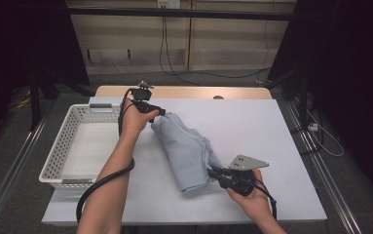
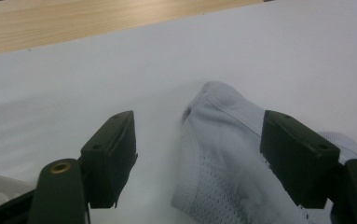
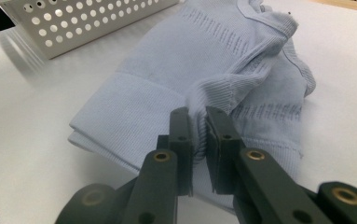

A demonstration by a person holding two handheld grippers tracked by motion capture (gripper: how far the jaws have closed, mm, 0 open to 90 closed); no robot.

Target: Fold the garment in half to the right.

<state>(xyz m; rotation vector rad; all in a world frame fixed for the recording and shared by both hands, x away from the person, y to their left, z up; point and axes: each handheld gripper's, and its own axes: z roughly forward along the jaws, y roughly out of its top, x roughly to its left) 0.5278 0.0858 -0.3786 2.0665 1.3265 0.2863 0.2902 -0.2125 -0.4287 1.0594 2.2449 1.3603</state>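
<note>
In the left gripper view, the bottom edge cuts off the pale blue garment [image 2: 223,168], and the right-hand jaw covers part of it. In the right gripper view, a fold of the garment [image 3: 204,70] is hidden between the right claw [image 3: 198,140] jaws. The top edge cuts the white basket [image 3: 87,18]. In the high view, the person's left hand [image 1: 134,119] hides most of the left claw [image 1: 160,112].

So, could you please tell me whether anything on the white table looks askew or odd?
The folded pale blue knit garment lies diagonally, its right side bunched untidily where the right gripper pinches a ribbed fold. The left gripper stands open over its far end. The white perforated plastic basket sits straight; nothing looks spilled or damaged.
</note>
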